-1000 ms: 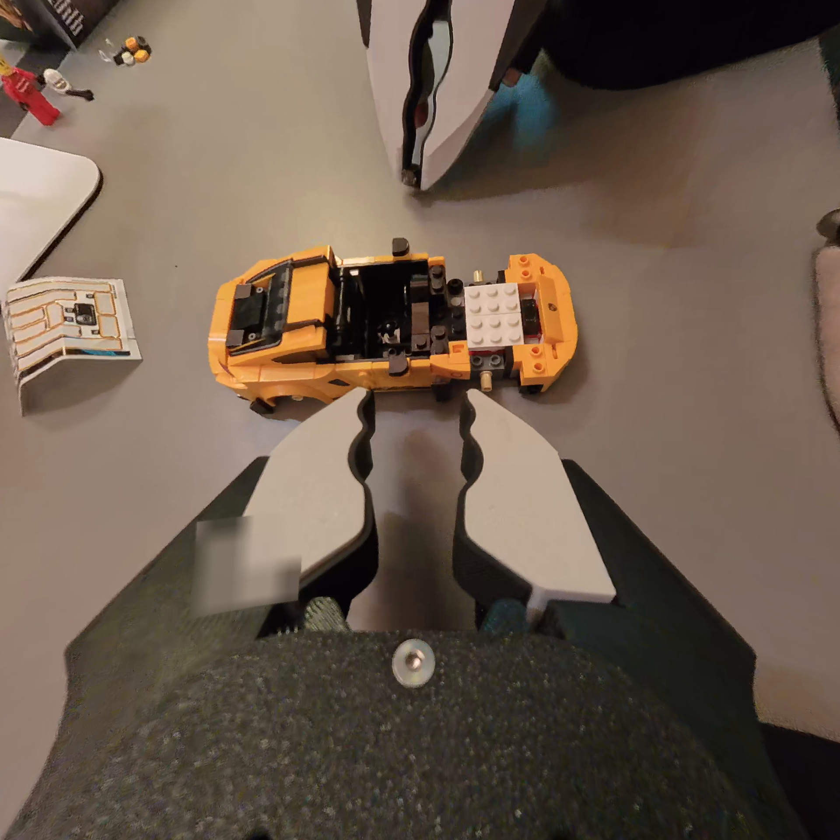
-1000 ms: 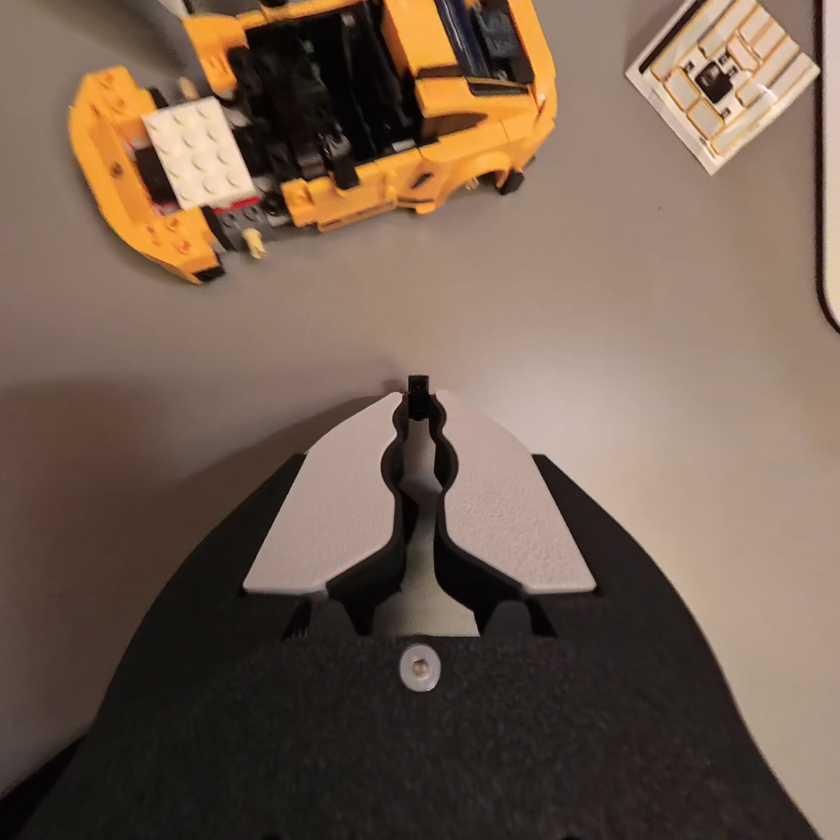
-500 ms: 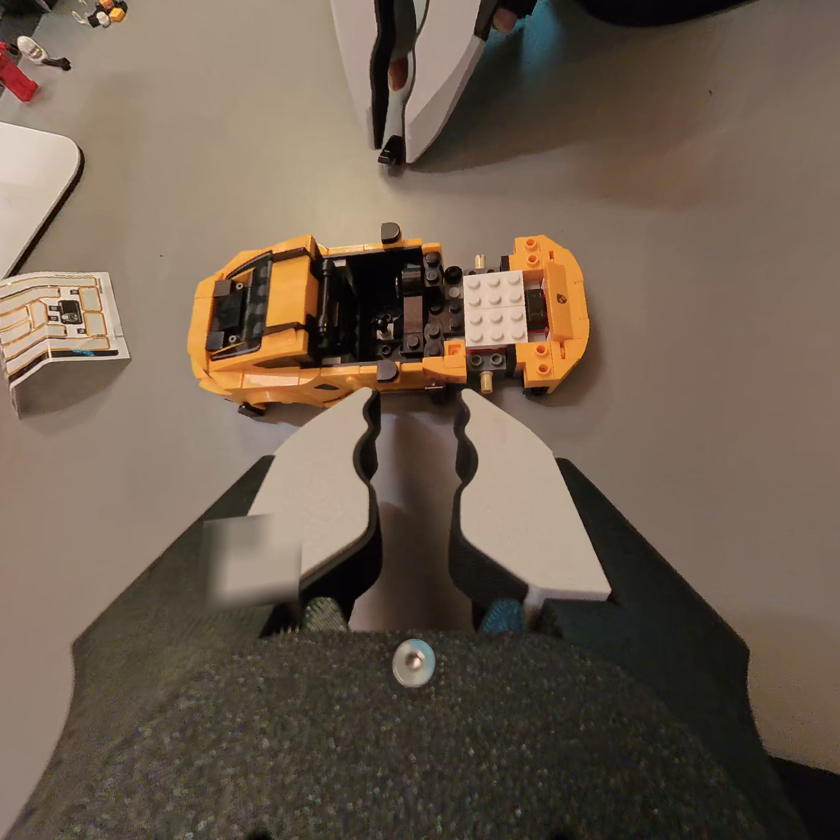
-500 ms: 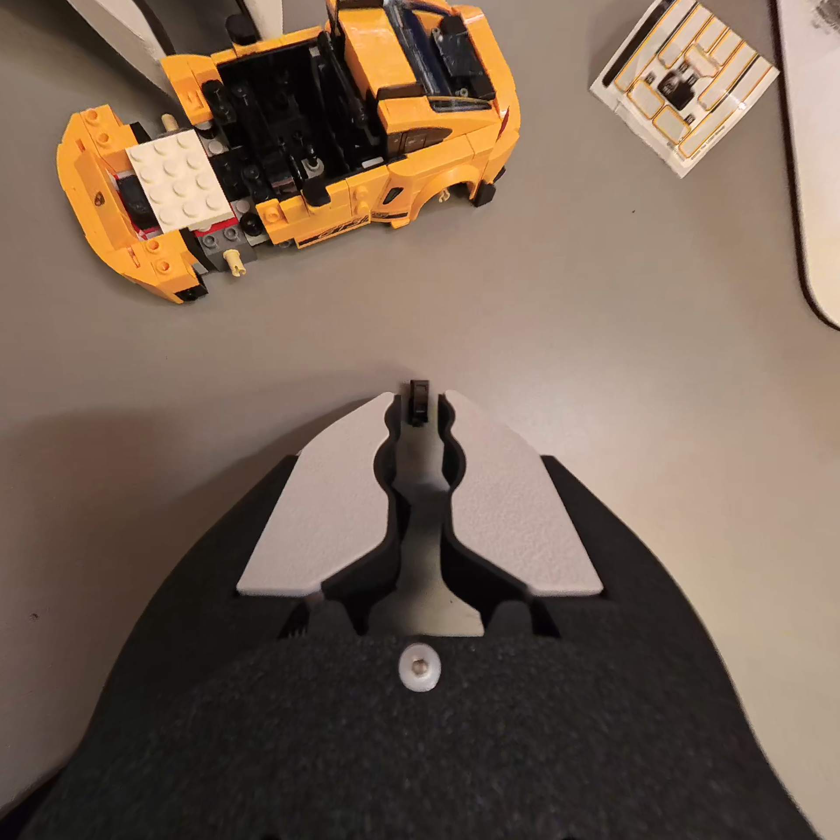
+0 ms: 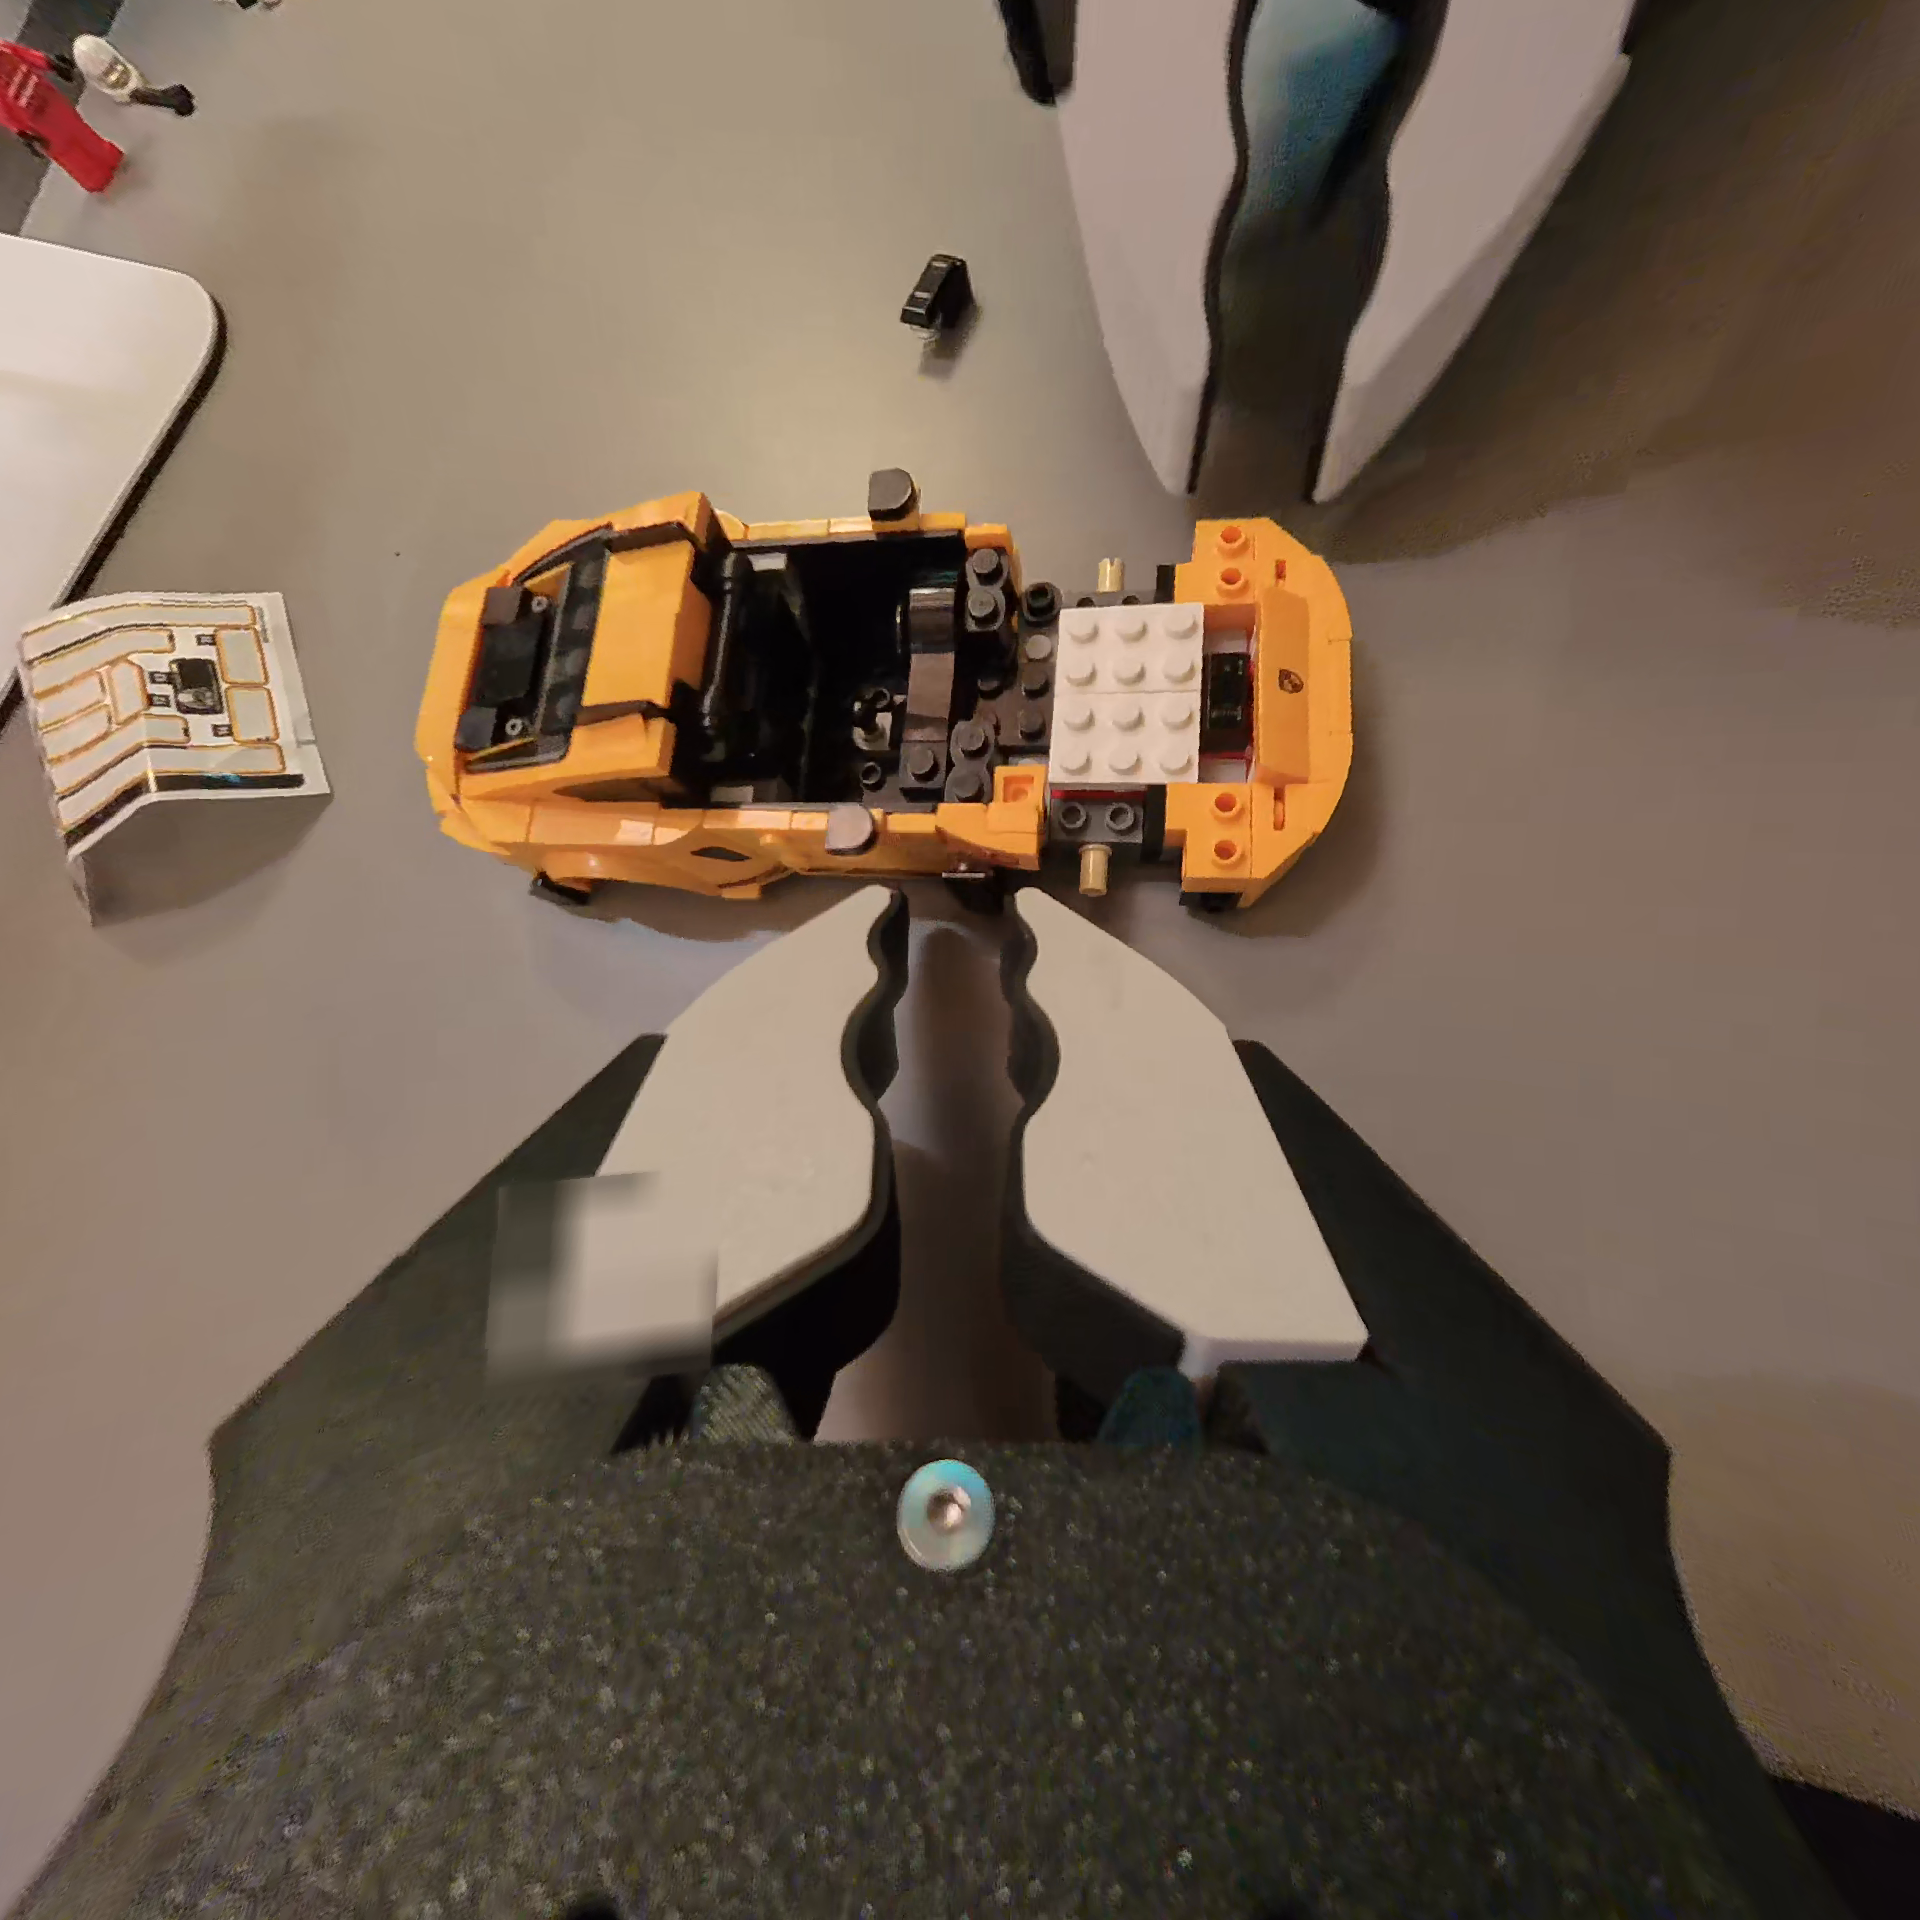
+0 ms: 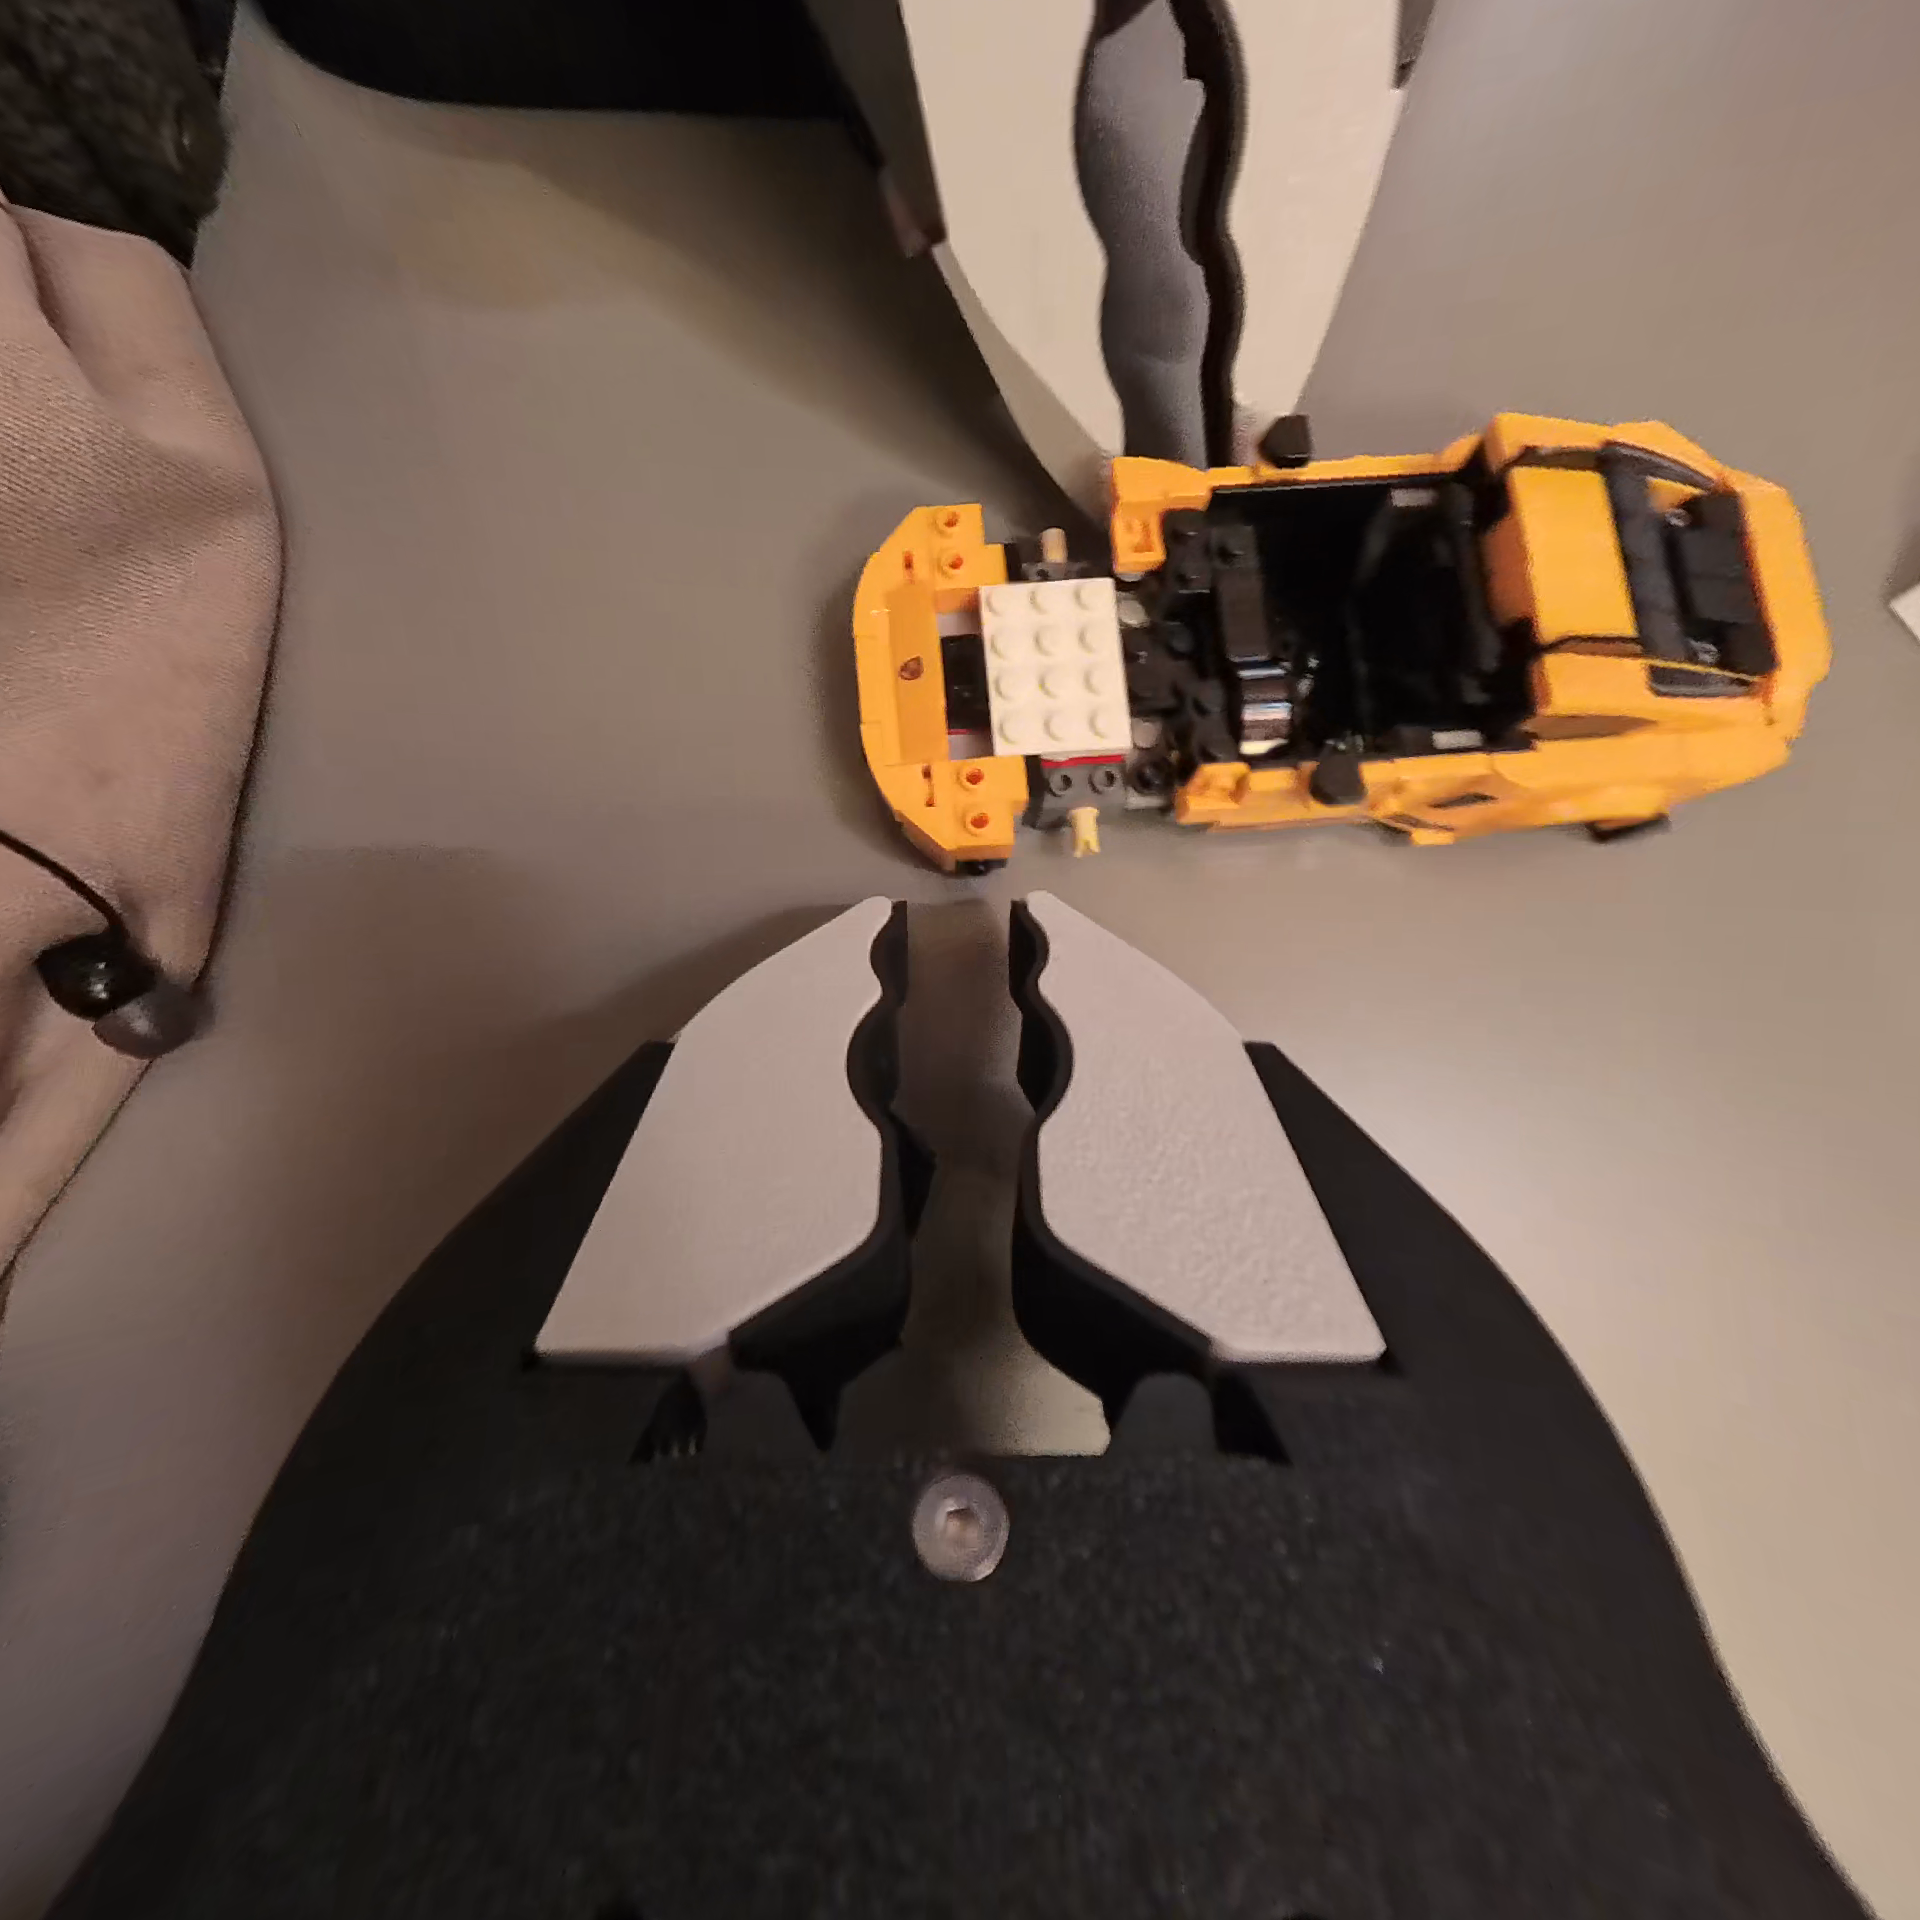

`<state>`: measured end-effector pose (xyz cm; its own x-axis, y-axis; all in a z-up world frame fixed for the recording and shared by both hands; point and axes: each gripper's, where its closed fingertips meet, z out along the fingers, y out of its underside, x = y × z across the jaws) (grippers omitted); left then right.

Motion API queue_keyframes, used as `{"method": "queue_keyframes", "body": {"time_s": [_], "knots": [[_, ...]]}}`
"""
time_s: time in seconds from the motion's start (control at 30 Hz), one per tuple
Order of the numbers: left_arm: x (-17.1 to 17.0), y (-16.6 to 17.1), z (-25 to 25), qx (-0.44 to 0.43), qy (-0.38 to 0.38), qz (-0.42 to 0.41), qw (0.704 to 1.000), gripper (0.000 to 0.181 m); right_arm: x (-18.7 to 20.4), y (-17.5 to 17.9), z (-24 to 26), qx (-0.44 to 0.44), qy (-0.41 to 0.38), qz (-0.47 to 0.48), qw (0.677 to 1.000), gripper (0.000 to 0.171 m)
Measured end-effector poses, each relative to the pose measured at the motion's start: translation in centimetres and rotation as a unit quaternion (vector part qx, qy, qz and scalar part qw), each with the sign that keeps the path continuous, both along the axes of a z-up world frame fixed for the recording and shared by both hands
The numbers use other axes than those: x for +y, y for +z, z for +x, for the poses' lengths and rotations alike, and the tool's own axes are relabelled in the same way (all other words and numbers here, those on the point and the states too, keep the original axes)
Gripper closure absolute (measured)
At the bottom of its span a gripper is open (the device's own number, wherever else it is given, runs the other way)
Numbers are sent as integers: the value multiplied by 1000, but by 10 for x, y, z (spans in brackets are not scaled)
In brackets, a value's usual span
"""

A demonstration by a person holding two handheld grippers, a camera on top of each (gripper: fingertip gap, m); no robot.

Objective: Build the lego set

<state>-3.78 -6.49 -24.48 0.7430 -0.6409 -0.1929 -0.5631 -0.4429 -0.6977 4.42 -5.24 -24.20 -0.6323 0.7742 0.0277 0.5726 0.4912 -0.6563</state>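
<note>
Parted right tongs (image 6: 958, 904) near orange car (image 6: 1340, 644)

A grey table (image 5: 1558, 831) bears an orange car (image 5: 883, 696), a small black brick (image 5: 935, 291), a sticker sheet (image 5: 166, 717) and a red figure (image 5: 52, 114).

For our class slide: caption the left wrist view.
Open left gripper beside the orange Lego car; small black piece lies beyond.

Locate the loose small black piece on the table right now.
In the left wrist view the black piece lies alone on the grey table, beyond the orange car, just left of the right gripper.
</note>
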Motion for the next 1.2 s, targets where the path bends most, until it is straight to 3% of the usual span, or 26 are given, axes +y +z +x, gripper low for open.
{"method": "queue_keyframes", "body": {"time_s": [0.77, 1.2], "knots": [[-9, 17, 4, -56, -36, 20, 998, 178, -11, -1, -12, 24, -7, -26, 999, 155], [-6, 12, 3, -38, -23, 13, 999, 176, -14, -1, -17, 33, -15, -36, 999, 160]]}}
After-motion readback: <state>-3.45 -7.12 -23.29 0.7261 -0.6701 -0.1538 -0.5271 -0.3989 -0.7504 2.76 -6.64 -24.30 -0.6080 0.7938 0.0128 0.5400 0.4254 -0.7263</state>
